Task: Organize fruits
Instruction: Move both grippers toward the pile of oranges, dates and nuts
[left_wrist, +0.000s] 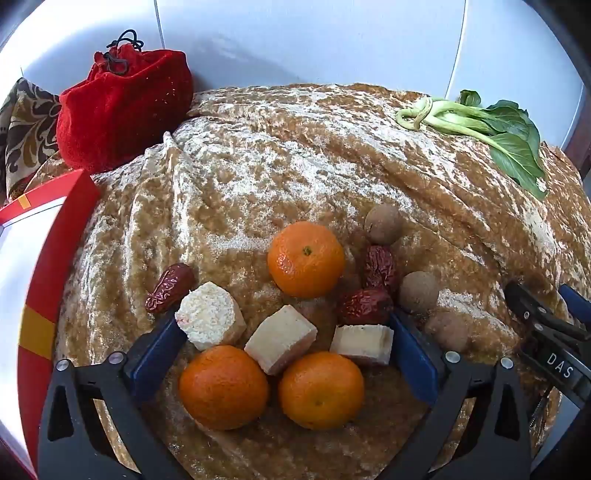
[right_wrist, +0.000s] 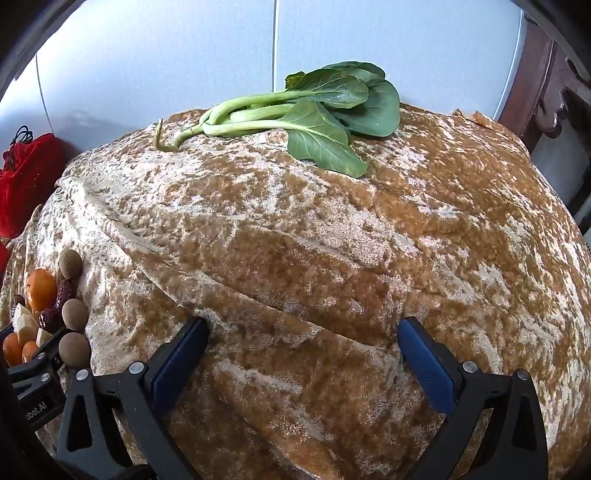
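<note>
A heap of food lies on the brown velvet cloth (left_wrist: 280, 155). Three mandarins are in it: one at the back (left_wrist: 306, 259), two at the front (left_wrist: 224, 387) (left_wrist: 320, 390). Between them lie three pale cake pieces (left_wrist: 209, 319) (left_wrist: 280, 339) (left_wrist: 362, 343), three red dates (left_wrist: 170, 288) (left_wrist: 379, 266) (left_wrist: 365, 306) and three brown longans (left_wrist: 383, 223) (left_wrist: 419, 292) (left_wrist: 447, 331). My left gripper (left_wrist: 286, 332) hovers open over the heap, touching nothing. My right gripper (right_wrist: 303, 328) is open above bare cloth, with the heap (right_wrist: 44, 314) far to its left.
A red drawstring pouch (left_wrist: 125, 107) stands at the back left beside a patterned cloth (left_wrist: 26, 136). A red-rimmed white box (left_wrist: 29, 280) lies along the left edge. A bok choy (right_wrist: 303, 110) rests at the back near the white wall. A dark wooden chair (right_wrist: 554, 96) stands at right.
</note>
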